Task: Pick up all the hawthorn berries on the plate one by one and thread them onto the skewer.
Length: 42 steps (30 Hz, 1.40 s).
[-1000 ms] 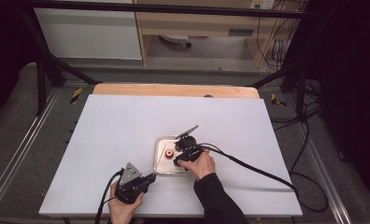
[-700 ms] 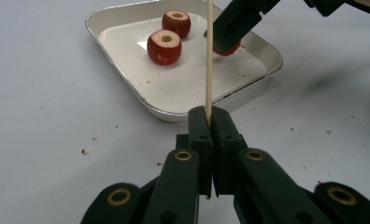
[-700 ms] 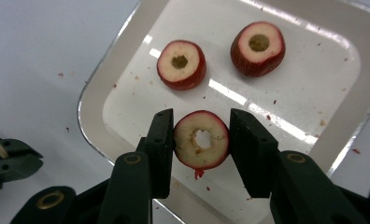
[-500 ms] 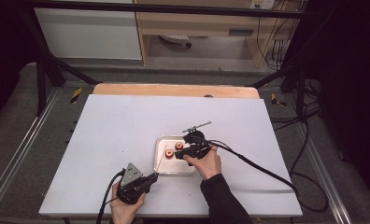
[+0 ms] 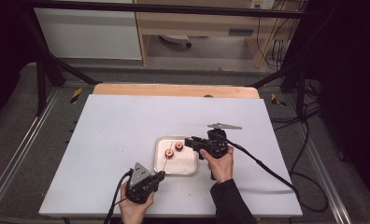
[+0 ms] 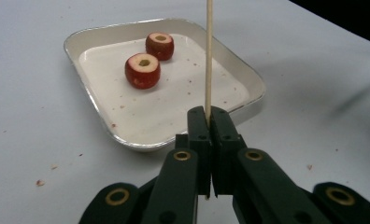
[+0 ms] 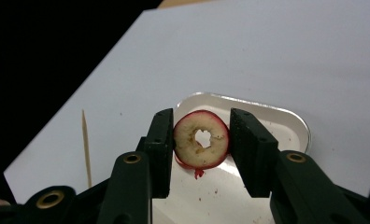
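We clamp the skewer (image 6: 208, 56) upright in our left gripper (image 6: 209, 122) while our right gripper (image 7: 201, 140) squeezes a cored fruit (image 7: 202, 139) above the tray (image 7: 295, 122), hole facing outward, ready for threading.

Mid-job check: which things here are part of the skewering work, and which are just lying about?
In the job:
- wooden skewer, clamped in the left hand-held gripper
- cored fruit piece, held in the right hand-held gripper
- two cored fruit pieces
- metal tray

Lying about:
- crumbs on the table
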Each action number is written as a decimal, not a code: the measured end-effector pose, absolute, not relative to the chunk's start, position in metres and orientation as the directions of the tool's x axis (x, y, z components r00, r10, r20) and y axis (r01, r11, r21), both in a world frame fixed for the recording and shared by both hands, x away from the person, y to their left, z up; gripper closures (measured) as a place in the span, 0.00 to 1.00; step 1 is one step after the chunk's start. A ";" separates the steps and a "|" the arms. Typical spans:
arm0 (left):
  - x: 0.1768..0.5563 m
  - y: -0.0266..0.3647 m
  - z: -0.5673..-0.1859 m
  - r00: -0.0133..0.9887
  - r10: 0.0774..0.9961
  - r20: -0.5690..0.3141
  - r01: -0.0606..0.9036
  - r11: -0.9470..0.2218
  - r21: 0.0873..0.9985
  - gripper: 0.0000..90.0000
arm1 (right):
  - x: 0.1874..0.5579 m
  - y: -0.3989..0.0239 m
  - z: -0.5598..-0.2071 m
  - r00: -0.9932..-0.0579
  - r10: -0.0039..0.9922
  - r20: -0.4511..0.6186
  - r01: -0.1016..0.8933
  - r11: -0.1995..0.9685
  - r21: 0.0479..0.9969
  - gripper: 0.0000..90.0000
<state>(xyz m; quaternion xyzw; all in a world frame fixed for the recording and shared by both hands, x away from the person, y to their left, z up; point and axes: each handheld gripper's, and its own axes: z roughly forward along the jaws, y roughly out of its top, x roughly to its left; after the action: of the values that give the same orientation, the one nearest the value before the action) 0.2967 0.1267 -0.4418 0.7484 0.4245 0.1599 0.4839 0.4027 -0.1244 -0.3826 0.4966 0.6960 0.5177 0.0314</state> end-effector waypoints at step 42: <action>0.305 0.082 -0.435 0.573 0.765 -0.292 0.565 -0.111 0.817 0.98 | 0.389 -0.129 -0.382 -0.603 0.642 0.473 0.448 -0.217 0.867 0.69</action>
<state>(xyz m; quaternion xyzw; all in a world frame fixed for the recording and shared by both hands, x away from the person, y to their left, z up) 0.3053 0.0822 -0.4354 0.7384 0.4506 0.1017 0.4913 0.3886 -0.1292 -0.3824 0.4390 0.6210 0.6450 0.0751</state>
